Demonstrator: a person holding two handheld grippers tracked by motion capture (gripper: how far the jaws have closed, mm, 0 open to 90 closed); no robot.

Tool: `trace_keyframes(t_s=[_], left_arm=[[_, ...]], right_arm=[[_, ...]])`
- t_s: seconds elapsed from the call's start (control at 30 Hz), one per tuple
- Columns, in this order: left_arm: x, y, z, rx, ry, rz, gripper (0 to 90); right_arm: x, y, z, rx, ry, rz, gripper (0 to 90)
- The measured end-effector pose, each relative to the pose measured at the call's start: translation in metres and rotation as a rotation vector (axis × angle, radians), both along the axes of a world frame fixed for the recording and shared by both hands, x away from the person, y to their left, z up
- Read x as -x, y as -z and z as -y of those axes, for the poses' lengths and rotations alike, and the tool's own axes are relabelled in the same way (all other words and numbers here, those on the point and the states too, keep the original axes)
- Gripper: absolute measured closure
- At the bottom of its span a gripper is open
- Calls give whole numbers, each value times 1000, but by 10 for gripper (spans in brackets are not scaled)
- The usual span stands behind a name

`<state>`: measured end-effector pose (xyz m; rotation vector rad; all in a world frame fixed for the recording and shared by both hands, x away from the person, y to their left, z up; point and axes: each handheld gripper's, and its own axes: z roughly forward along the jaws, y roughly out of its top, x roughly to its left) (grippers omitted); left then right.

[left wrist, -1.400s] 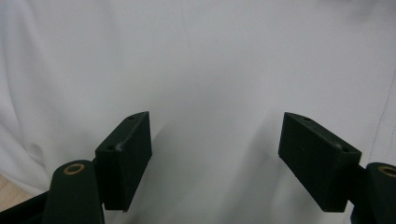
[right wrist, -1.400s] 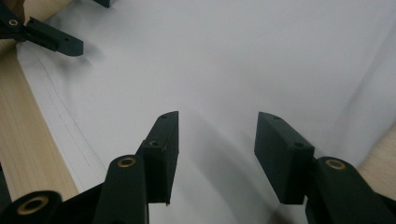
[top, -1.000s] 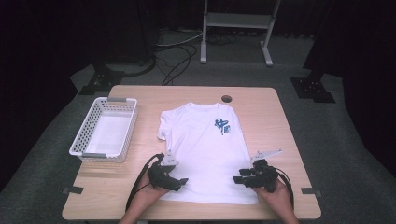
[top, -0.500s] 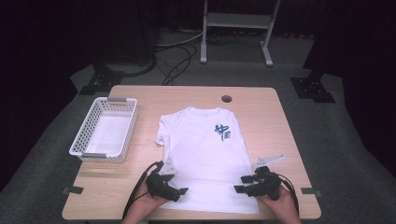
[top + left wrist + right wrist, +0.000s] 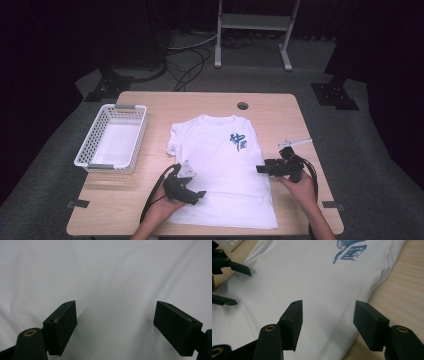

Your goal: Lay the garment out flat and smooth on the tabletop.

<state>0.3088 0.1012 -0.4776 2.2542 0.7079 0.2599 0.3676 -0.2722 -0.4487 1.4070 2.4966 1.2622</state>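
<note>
- Fabric first: the white t-shirt (image 5: 220, 165) lies flat, print side up, in the middle of the table (image 5: 310, 125), hem toward the person. It looks like thin, floppy cotton, so I'd guess it's super light, not slippery, nothing to break, but it'll sag and bunch wherever it isn't held.
- Left gripper (image 5: 192, 192) hovers over the shirt's side edge low down, jaws wide apart with nothing between them. In the left gripper view there's plain white cloth with soft wrinkles right under and ahead of the claw (image 5: 115, 322).
- Right gripper (image 5: 262, 169) sits at the opposite side edge, jaws also spread and holding nothing. In its own view the shirt's edge runs just below the right-hand jaw, bare wood beyond it.
- Best grab, I reckon: pinch the side seam or hem edge right under each claw, where the layers double up. A pinch in the middle of the panel would probably just lift one layer.
- Blue print (image 5: 349, 248) is well ahead of the right claw, near the chest.
- White basket (image 5: 112, 137) stands well off to the outside of the left claw, apart from the shirt. Cable hole (image 5: 243, 106) is far ahead, past the collar. Nothing blocks either claw, as far as I can see.
</note>
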Motion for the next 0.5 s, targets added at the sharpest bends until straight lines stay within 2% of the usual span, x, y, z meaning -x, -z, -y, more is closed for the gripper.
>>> trace_keyframes(t_s=[0.17,0.4,0.5], left_arm=[[-1,1,-2,9,6,4,187],[2,4,-2,-1,22,41,180],[4,5,-3,8,19,51,173]], right_arm=[[-28,4,2,-21,38,-40,387],[-69,2,0,-13,117,-54,403],[-86,3,-1,-12,149,-60,426]])
